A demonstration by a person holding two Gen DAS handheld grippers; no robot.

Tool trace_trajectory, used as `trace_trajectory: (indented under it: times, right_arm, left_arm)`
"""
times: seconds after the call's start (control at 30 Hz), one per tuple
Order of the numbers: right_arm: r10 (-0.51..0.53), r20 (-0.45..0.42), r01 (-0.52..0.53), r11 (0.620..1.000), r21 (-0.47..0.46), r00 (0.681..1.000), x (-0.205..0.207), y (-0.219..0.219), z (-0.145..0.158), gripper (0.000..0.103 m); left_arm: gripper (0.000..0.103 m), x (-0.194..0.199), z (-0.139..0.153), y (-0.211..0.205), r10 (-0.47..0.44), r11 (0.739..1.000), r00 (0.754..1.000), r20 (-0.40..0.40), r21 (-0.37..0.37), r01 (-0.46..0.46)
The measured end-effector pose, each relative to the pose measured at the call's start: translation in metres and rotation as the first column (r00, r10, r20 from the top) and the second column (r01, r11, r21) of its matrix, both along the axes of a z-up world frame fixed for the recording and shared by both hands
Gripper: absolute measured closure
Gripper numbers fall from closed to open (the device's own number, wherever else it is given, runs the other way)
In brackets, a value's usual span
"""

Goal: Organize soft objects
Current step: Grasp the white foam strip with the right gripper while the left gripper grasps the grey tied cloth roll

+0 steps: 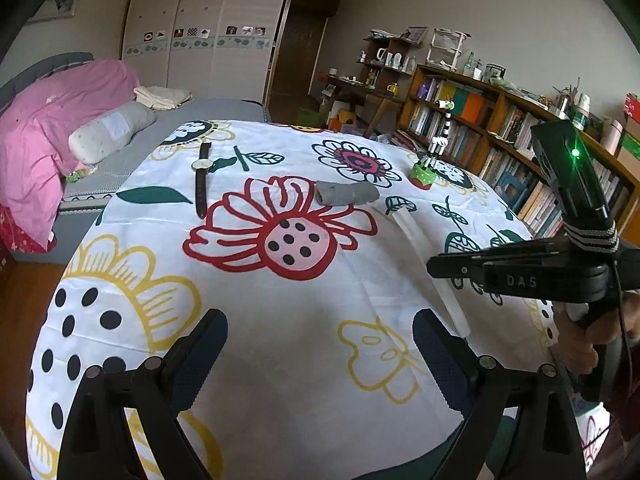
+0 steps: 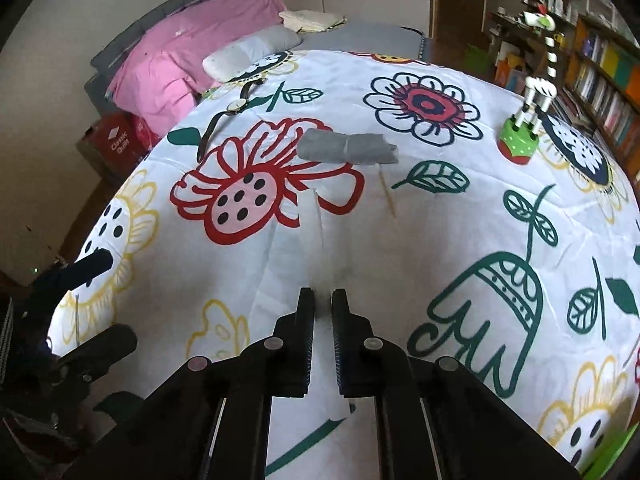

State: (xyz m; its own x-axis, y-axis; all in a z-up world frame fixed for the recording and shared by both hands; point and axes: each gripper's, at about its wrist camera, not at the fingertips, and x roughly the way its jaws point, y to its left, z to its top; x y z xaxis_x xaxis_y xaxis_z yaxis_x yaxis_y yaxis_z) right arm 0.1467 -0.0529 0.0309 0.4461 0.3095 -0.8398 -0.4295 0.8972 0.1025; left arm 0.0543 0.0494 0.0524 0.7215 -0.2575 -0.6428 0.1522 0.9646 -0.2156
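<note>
A rolled grey sock (image 1: 346, 193) lies on the flowered tablecloth (image 1: 280, 340); it also shows in the right wrist view (image 2: 347, 147). A long white sock (image 2: 314, 220) lies stretched toward me and runs between the right gripper's jaws. My right gripper (image 2: 322, 300) is shut on its near end. In the left wrist view the white sock (image 1: 416, 236) passes under the right gripper (image 1: 434, 268). My left gripper (image 1: 320, 328) is open and empty above the cloth's near part.
A brown-strap wristwatch (image 1: 201, 178) lies at the far left of the table. A zebra toy on a green base (image 1: 430, 160) stands at the far right. A thin wooden stick (image 2: 387, 194) lies near the grey sock. Bed (image 1: 72, 136) left, bookshelf (image 1: 500, 140) right.
</note>
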Motion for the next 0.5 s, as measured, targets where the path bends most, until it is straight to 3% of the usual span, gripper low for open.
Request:
trace_trajectory:
  times: [0.33,0.5]
  right_arm:
    - [-0.05,-0.038,0.05,0.999,0.006,0.998,0.008,-0.012,-0.013,0.091]
    - [-0.062,-0.064,0.062,0.998,-0.001,0.996,0.013,-0.012,-0.025,0.077]
  left_arm:
    - [0.007,0.006,0.002,-0.005,-0.004,1.0,1.0,0.002,0.018,0.004]
    - [0.007,0.008,0.001,-0.002,0.006,1.0,1.0,-0.003,0.02,-0.006]
